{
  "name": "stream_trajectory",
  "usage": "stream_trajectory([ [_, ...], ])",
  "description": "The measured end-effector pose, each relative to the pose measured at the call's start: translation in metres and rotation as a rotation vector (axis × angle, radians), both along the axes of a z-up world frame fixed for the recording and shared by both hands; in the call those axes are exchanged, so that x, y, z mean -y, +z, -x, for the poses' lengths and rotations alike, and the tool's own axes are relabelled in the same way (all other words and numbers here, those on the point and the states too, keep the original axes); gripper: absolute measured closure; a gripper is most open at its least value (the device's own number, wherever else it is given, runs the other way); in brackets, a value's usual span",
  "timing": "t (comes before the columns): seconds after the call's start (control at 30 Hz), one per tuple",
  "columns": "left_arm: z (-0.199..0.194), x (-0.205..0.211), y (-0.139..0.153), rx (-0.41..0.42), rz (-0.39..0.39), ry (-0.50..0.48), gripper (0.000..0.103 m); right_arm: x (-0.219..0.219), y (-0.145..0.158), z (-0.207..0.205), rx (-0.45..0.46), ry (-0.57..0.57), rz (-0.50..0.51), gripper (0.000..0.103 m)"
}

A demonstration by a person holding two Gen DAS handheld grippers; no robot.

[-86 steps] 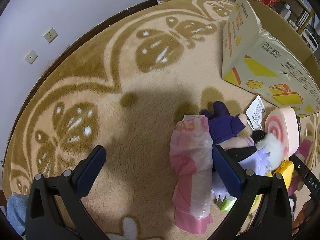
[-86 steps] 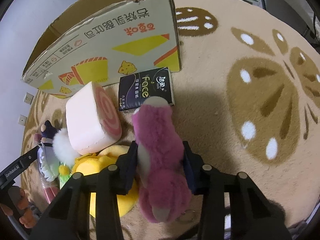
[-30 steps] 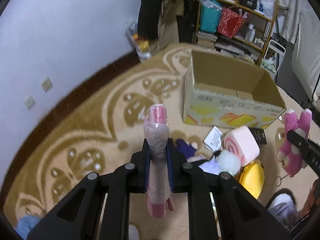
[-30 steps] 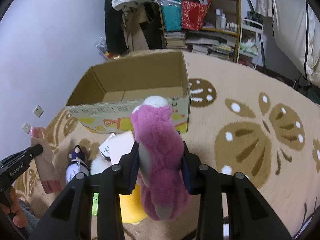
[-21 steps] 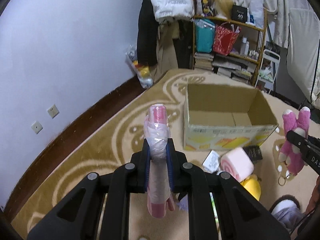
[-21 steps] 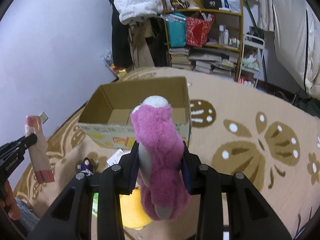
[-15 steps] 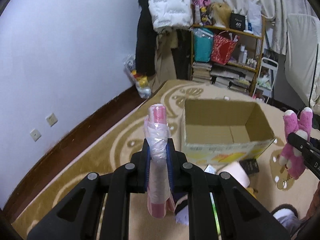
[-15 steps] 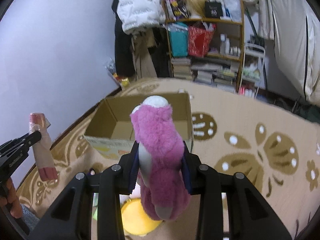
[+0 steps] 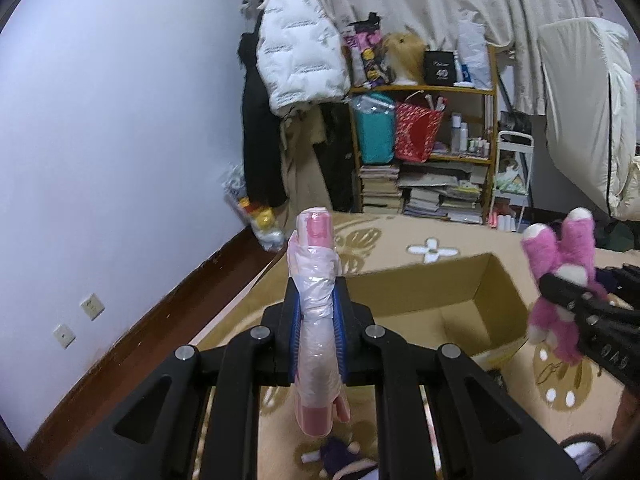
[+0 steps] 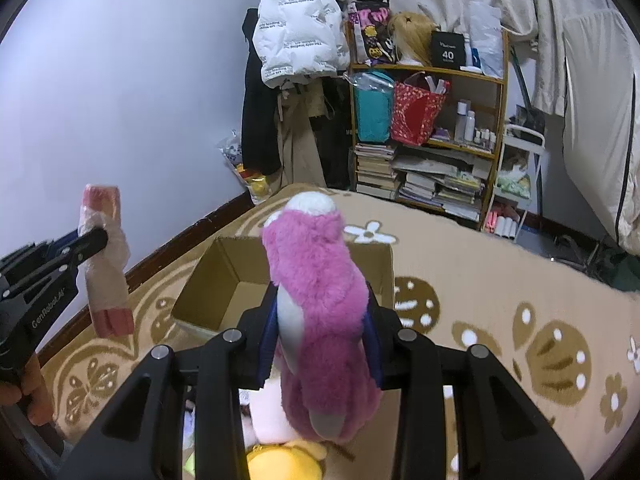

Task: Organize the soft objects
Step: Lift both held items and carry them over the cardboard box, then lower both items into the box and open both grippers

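Observation:
My left gripper [image 9: 316, 312] is shut on a pink roll wrapped in clear plastic [image 9: 316, 320] and holds it upright high above the rug; the roll also shows in the right wrist view [image 10: 105, 260]. My right gripper [image 10: 320, 328] is shut on a pink plush toy [image 10: 320, 304], also lifted; the toy shows at the right of the left wrist view [image 9: 560, 280]. An open, empty cardboard box [image 9: 460, 300] stands on the rug below and ahead of both grippers, seen too in the right wrist view [image 10: 228, 276].
Below lie a yellow plush [image 10: 280, 464], a pink-white plush [image 10: 268, 420] and a purple doll [image 9: 340, 456] on the patterned rug [image 10: 500, 280]. A cluttered shelf [image 10: 432, 120] and hanging coats [image 10: 296, 40] stand at the back wall.
Both grippers have risen further with their objects still held. The box now sits lower and closer in both views, and the pile on the rug has dropped to the bottom edge.

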State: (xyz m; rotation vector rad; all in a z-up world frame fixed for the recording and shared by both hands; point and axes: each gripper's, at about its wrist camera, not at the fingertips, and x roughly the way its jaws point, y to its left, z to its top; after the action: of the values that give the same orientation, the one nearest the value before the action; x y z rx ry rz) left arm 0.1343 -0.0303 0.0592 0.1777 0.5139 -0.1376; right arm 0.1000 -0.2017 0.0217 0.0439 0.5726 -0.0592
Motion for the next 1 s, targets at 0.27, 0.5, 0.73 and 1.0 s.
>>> stream_trajectory([
  [0.27, -0.017, 0.035, -0.011, 0.091, 0.005, -0.072, 0.090, 0.007, -0.002, -0.025, -0.011, 0.005, 0.008, 0.064],
  [0.5, -0.043, 0.046, -0.041, 0.028, -0.020, -0.083, 0.089, 0.018, -0.011, -0.053, -0.024, 0.024, 0.002, 0.064],
  [0.73, -0.057, 0.043, -0.061, -0.020, -0.022, -0.058, 0.089, 0.020, -0.029, -0.078, -0.054, 0.046, -0.002, 0.064],
  [1.0, -0.068, 0.038, -0.075, -0.066, -0.029, -0.033, 0.087, 0.025, -0.052, -0.088, -0.103, 0.046, -0.040, 0.063],
])
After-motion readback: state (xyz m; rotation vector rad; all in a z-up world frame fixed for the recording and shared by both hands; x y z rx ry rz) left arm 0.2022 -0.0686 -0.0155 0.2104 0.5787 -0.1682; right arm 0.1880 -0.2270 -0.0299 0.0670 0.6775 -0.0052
